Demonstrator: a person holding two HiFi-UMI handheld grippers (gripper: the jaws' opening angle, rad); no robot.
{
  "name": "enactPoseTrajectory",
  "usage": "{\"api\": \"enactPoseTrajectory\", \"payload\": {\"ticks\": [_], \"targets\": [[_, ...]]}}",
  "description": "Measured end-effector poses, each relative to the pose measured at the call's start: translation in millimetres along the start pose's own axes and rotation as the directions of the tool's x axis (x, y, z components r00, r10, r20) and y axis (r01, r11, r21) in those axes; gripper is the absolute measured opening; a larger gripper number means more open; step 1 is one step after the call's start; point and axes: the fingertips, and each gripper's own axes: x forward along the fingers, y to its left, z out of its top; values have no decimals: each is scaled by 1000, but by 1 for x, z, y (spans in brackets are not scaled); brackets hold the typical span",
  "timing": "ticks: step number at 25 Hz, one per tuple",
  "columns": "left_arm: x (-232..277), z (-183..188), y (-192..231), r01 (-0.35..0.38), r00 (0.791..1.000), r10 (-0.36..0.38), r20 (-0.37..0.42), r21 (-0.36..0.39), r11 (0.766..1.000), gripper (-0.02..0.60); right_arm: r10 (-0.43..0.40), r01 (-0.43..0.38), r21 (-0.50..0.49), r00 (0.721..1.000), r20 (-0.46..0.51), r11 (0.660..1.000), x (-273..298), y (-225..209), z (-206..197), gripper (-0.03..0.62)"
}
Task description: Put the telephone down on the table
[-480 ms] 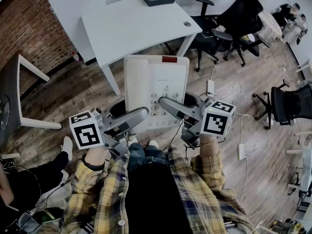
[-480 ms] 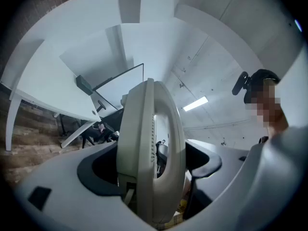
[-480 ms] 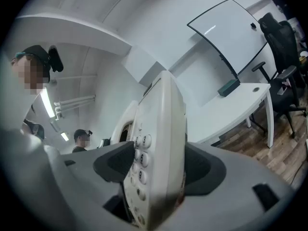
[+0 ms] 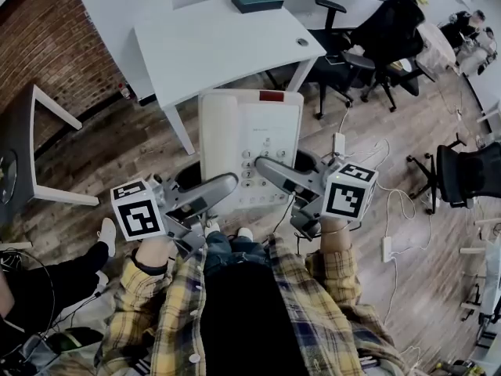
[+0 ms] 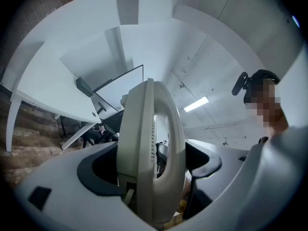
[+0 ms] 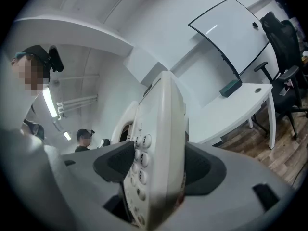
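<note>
Office, wood floor [image 4: 117, 147], white table [image 4: 211, 45] ahead. I'm clamping telephone [image 4: 249, 143] w/ both left gripper [image 4: 225, 186] & right gripper [image 4: 266, 168]. Nothing shifting since prev. frame: telephone is hovering short of table's near edge; set-down pending.

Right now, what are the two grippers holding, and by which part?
Both hold the telephone, off the table: the left gripper clamps its handset-side edge, the right gripper its keypad-side edge, both at its near end.
</note>
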Motion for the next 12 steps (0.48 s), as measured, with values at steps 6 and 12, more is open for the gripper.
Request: {"api": "enactPoseTrajectory", "payload": {"ticks": [6,12], "targets": [[10,-5,-3,-21,1000,21,12,11,1000,382,24,-24,2,1000,-9,1000,-9,-5,2,291],[27,-21,-6,-42,999,42,32,7,999,382,43,-43,2,999,-17,999,-28,-16,-1,291]]}}
